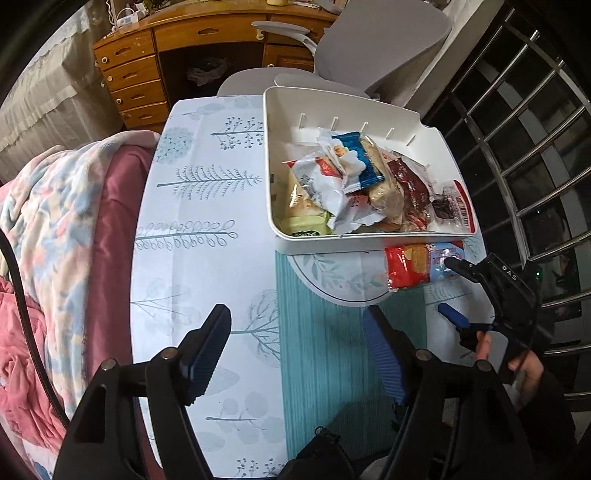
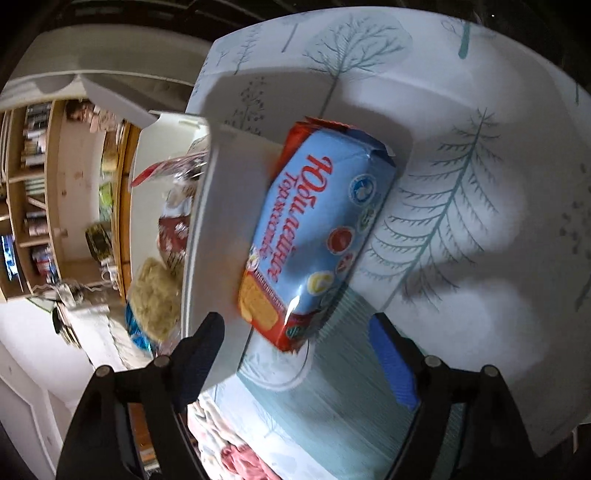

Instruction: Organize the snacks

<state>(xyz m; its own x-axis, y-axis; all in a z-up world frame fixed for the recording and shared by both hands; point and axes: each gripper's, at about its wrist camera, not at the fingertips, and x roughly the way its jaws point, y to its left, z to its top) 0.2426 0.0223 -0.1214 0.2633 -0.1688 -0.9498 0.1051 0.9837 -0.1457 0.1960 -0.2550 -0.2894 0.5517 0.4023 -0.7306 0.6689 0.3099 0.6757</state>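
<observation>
**Biscuit packet lying outside the bin as two open grippers hover**

A white bin (image 1: 454, 162) is sitting at the far right of the tree-printed tablecloth (image 1: 207, 229), its near wall touching a red-and-blue biscuit packet (image 1: 421, 264) that is lying on the cloth just outside it, close to the table's right edge; inside the bin, a heap of wrapped snacks (image 1: 354, 184) is piling toward the near wall, too tangled to count exactly, with a blue-and-white wrapper (image 1: 360, 162) resting on top. The left gripper (image 1: 295, 358) is hanging with its jaws spread wide and gripping nothing, above a broad bare stretch of cloth and a teal mat (image 1: 325, 362); the right gripper (image 1: 448, 288) is reaching in from the right edge, jaws parted on either side of the packet's end, not closed on it. One bin, one loose packet, two grippers are showing. Beyond the table's left edge a pink blanket (image 1: 55, 236) is crowding close; behind the far edge a grey chair (image 1: 384, 33) and a wooden desk (image 1: 147, 55) are standing.
</observation>
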